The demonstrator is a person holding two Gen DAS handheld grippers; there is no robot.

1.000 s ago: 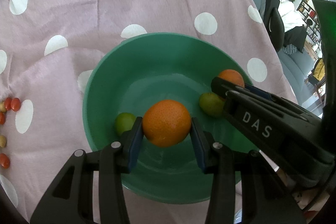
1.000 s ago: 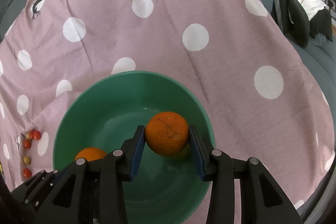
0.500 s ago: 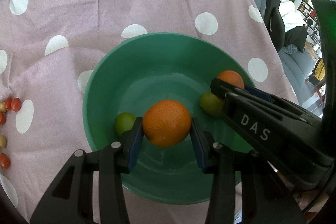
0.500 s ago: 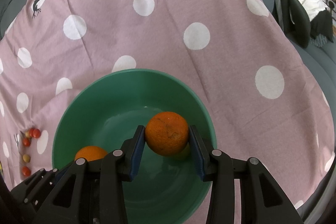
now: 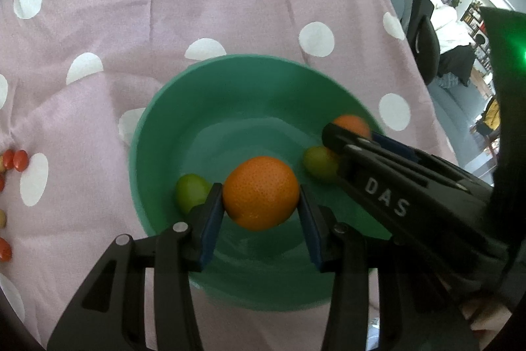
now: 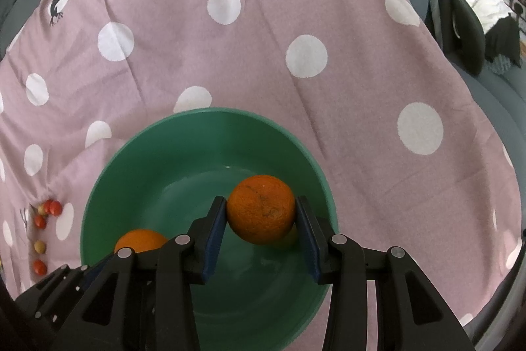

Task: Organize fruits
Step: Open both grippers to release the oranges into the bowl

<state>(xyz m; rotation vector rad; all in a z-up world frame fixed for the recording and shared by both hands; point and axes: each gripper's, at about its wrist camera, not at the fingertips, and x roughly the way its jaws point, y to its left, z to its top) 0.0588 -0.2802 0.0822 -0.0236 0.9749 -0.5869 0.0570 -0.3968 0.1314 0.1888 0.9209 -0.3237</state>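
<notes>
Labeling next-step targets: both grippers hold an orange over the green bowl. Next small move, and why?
Probably open the left gripper and let its orange drop. It hangs low inside the green bowl, where two limes already sit. The right gripper likely follows with its orange.

We see a teal-green bowl [image 6: 98, 203] on pink cloth [image 6: 263, 55] with white polka dots; oranges [image 5: 261, 193] orange, limes [image 5: 189, 191] yellow-green inside bowl.
</notes>
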